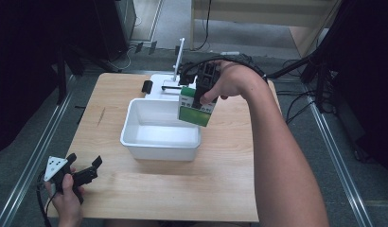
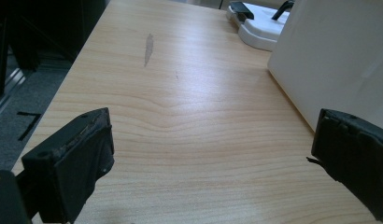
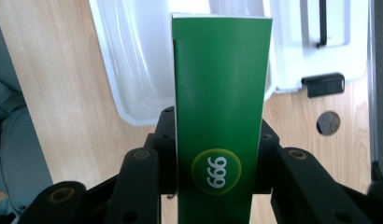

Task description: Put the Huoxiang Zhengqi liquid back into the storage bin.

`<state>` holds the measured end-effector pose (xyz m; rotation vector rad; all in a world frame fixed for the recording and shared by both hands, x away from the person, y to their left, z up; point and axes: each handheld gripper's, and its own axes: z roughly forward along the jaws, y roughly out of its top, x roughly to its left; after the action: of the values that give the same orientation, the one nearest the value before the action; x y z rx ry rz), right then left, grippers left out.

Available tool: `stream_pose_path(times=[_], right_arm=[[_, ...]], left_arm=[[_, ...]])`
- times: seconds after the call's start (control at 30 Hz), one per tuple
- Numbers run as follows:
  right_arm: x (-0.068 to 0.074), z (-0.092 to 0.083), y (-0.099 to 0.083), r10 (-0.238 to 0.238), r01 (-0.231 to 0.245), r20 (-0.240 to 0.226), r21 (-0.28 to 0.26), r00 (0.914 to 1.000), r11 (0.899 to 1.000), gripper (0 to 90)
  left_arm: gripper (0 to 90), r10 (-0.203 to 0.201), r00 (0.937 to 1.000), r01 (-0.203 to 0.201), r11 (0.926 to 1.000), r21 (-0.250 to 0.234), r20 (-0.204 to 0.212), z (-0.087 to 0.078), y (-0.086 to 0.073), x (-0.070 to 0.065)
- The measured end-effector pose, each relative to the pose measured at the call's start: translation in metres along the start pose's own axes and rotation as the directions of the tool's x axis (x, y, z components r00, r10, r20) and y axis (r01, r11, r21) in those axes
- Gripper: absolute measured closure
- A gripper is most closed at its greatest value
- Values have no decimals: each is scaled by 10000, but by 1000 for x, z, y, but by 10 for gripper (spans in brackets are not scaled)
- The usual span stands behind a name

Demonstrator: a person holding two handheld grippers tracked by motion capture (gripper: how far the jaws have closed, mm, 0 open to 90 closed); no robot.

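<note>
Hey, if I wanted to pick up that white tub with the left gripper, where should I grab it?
Probably the tub's near-left rim. It is an open, thin-walled rectangular bin, so one jaw can drop inside and one outside the wall. Come from above on the left side, where the left gripper rests open on the table, away from the green carton over the far-right corner.

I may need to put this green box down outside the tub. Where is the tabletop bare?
Bare wood lies left of the white tub, between it and the left gripper, and along the table edge in front of it. Behind the tub it is crowded: a white stand sits there, under the right gripper holding the green box.
</note>
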<state>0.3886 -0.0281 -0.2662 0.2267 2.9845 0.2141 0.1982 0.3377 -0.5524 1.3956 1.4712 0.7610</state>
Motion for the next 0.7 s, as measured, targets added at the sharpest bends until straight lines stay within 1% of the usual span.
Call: stream_pose_path(times=[0.03, 0.07, 0.1, 0.13, 0.23, 0.27, 0.3, 0.37, 0.4, 0.6, 0.63, 0.7], right_arm=[[1, 0, 2, 49, -49, -20, 26, 10000, 10000, 648], [2, 1, 4, -17, 17, -7, 30, 10000, 10000, 648], [2, 2, 6, -217, 217, 10, -26, 9998, 9998, 648], [3, 3, 8, -130, 130, 21, -35, 9999, 9999, 648], [4, 6, 13, -403, 403, 22, -98, 9992, 9991, 648], [5, 7, 14, -382, 382, -9, -94, 9993, 9992, 647], [5, 8, 15, -430, 429, -24, -183, 9991, 9989, 647], [6, 9, 16, -411, 410, -57, -159, 9991, 9990, 647], [5, 11, 17, -551, 551, -1, -187, 9985, 9983, 647], [7, 21, 21, -713, 712, -97, -113, 9974, 9974, 646], [7, 25, 22, -812, 811, -69, -94, 9967, 9967, 646], [6, 27, 22, -838, 837, -52, -87, 9965, 9965, 646]], left_arm=[[0, -8, 10000, 8, 10000, 8, 1, 0, 0, 0], [0, -7, 10000, 7, 10000, 4, 12, 0, 0, 0], [0, -6, 10000, 6, 10000, 0, 9, 0, 0, 0], [0, 0, 10000, 0, 10000, -2, 3, 0, 0, 0], [0, -6, 10000, 6, 10000, 10, 8, 0, 0, 0], [0, -8, 10000, 8, 10000, 11, 10, 0, 0, 0], [0, -12, 10000, 12, 10000, 16, 14, 0, 0, 0], [0, -2, 10000, 2, 10000, 15, 15, 0, 0, 0], [0, -14, 10000, 14, 10000, -4, 11, 0, 0, 0], [0, 0, 10000, 0, 10000, -4, 25, 0, 0, 0], [0, -3, 10000, 3, 10000, 4, 26, 0, 0, 1], [0, 13, 10000, -13, 10000, 22, 42, 0, 0, 1]])
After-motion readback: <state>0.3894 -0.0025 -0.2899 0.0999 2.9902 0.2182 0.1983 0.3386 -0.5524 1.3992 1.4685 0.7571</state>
